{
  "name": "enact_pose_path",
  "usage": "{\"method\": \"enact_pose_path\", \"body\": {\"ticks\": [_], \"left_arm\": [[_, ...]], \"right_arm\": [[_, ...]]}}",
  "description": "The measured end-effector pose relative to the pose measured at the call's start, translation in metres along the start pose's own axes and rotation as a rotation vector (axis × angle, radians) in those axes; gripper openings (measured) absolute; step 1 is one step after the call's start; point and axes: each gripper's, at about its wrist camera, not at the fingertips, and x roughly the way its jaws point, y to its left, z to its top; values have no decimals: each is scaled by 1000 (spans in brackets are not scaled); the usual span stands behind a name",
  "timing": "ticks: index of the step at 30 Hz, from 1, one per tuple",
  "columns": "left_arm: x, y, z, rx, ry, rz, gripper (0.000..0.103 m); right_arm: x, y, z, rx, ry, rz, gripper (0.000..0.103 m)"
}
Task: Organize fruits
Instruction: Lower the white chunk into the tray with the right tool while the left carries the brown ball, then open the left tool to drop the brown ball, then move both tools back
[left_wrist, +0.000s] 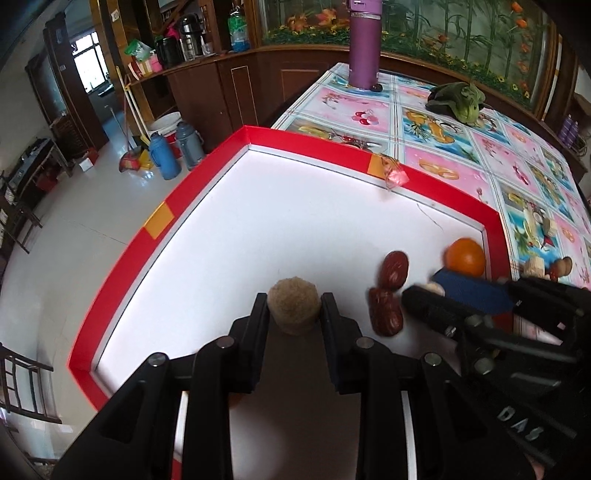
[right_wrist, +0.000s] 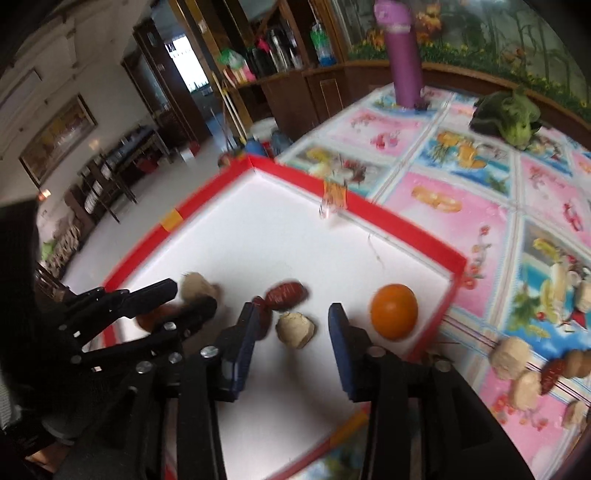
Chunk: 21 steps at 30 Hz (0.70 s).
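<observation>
A red-rimmed white tray (left_wrist: 207, 192) lies on the table. My left gripper (left_wrist: 294, 297) is shut on a tan fuzzy round fruit (left_wrist: 293, 310); both pads touch its sides and it sits low on the tray floor. To its right lie two red dates (left_wrist: 394, 269) and an orange (left_wrist: 464, 256) in the tray's corner. My right gripper (right_wrist: 293, 310) stands open around a pale tan lump (right_wrist: 295, 329), with a gap on each side. The orange (right_wrist: 394, 311) is just right of its right finger, and a date (right_wrist: 286, 294) lies just beyond its fingertips.
Several tan lumps and dates (right_wrist: 517, 358) lie on the flowered tablecloth right of the tray. A purple flask (left_wrist: 364, 48) and a green vegetable (left_wrist: 458, 101) stand at the far end. A clear wrapper (left_wrist: 395, 175) sits on the far rim. The table drops to the floor on the left.
</observation>
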Motion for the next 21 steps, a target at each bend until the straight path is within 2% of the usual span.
{"method": "enact_pose_path", "body": {"ticks": [2, 4, 6, 8, 10, 12, 15, 21], "left_arm": [[-11, 0, -5, -5, -22, 18, 45], [-29, -1, -9, -1, -78, 41, 62], [-48, -3, -14, 2, -134, 52, 68], [-65, -6, -18, 10, -180, 44, 70], [-80, -14, -23, 31, -209, 1, 76], [-90, -25, -29, 60, -223, -45, 77], [-93, -48, -37, 107, -200, -122, 77], [-90, -98, -44, 195, -151, -201, 77]], "right_arm": [[-20, -2, -6, -13, -41, 1, 47], [-44, -10, -16, -15, -81, -9, 50], [-59, -20, -22, -10, -95, -22, 51], [-76, -36, -32, 17, -107, -51, 51], [-92, -54, -45, 53, -114, -78, 51], [-106, -75, -59, 79, -119, -132, 51], [-125, -100, -76, 116, -115, -198, 51], [-154, -143, -102, 209, -126, -275, 51]]}}
